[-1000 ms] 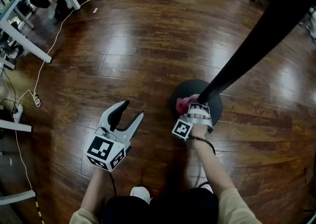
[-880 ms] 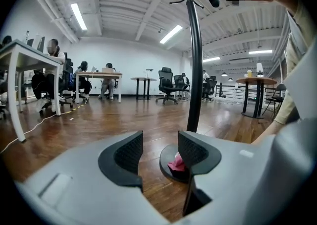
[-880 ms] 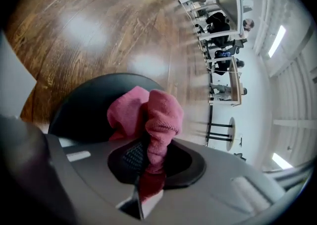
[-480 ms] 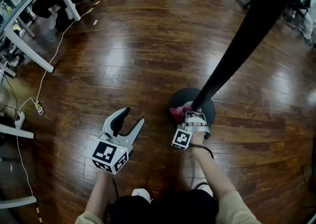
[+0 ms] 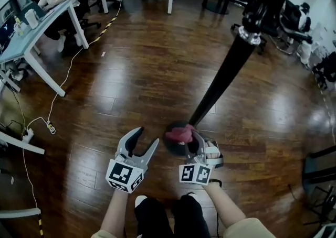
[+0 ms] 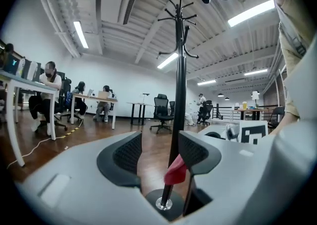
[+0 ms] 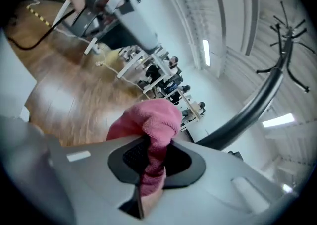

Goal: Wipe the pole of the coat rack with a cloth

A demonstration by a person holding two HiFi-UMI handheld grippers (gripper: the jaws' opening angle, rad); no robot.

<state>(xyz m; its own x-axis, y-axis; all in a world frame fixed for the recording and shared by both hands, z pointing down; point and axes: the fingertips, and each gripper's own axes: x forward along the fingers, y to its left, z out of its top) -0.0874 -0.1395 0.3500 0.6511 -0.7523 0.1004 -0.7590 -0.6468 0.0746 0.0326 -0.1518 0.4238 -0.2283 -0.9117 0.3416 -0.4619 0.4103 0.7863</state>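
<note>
Right fingers point(image 7: 184, 163) pinch pink cloth point(image 7: 151, 120); glossy wood floor point(image 5: 142, 64), desks point(image 5: 37, 38).

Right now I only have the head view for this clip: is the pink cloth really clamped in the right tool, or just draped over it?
Observer: Clamped. In the right gripper view the right tool has its jaws shut on the pink cloth, with a bunch sticking out in front.
Operator: Is the left tool holding anything?
Observer: No. The left tool is open with nothing between its jaws; the pole stands beyond them.
Operator: Is anything hanging on the rack?
Observer: The left gripper view shows the hooks at the top bare.
</note>
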